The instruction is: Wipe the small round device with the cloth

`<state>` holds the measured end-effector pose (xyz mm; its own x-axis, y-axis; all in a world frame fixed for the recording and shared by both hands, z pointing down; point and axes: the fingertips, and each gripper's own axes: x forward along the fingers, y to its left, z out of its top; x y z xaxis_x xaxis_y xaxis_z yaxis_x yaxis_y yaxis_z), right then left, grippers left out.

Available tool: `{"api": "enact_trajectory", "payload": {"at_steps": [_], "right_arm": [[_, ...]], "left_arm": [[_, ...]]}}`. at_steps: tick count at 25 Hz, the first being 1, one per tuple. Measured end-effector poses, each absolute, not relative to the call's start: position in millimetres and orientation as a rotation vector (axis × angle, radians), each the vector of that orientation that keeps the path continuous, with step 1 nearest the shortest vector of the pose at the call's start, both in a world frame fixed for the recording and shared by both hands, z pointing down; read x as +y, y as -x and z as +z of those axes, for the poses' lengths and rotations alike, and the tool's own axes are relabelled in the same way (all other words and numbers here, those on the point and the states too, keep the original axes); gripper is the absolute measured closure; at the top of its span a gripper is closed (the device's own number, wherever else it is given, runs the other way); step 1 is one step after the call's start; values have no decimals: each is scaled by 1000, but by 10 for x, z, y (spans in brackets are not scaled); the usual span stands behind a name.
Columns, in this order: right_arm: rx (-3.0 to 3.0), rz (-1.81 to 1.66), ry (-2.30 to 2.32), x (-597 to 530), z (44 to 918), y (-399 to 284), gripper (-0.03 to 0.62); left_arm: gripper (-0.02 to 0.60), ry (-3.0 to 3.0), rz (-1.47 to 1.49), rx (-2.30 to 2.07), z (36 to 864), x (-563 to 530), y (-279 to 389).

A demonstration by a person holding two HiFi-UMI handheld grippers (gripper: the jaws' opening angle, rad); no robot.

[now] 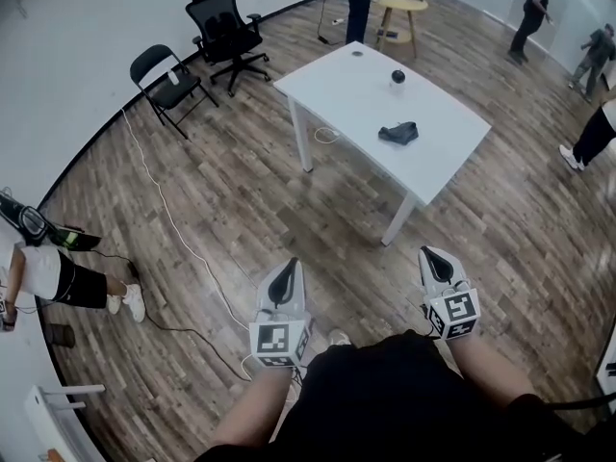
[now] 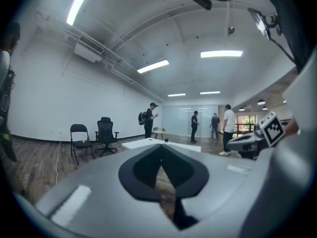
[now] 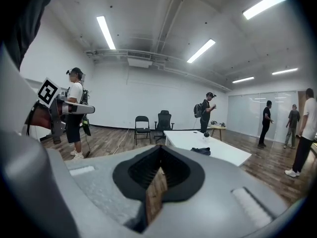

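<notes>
far ahead of the closed, empty left claw and right claw lie cloth and small round device.

A plank wood floor meets a white wall at upper left. A white table stands at upper centre. A folding chair and an office chair sit left of it, with a round wooden stand beyond. Strip lights cross the ceiling.

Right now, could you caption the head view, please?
Shut left tool and right tool face table bearing cloth and device.
</notes>
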<state>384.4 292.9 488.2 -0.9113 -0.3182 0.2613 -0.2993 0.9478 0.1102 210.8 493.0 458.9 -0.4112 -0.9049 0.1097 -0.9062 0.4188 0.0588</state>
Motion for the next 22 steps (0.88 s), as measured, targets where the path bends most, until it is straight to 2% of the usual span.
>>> {"api": "enact_trajectory", "payload": {"at_steps": [11,22], "right_arm": [[-2838,-118,-553,2640,4899,-3436,592],[-2910,-69,-449,2445,5045,-2432,592]], "left_arm": [[577,-1621,63,-2552,4646,4844,-1618],[577,-1498,150,-2606,4694,4831,-1090]]}}
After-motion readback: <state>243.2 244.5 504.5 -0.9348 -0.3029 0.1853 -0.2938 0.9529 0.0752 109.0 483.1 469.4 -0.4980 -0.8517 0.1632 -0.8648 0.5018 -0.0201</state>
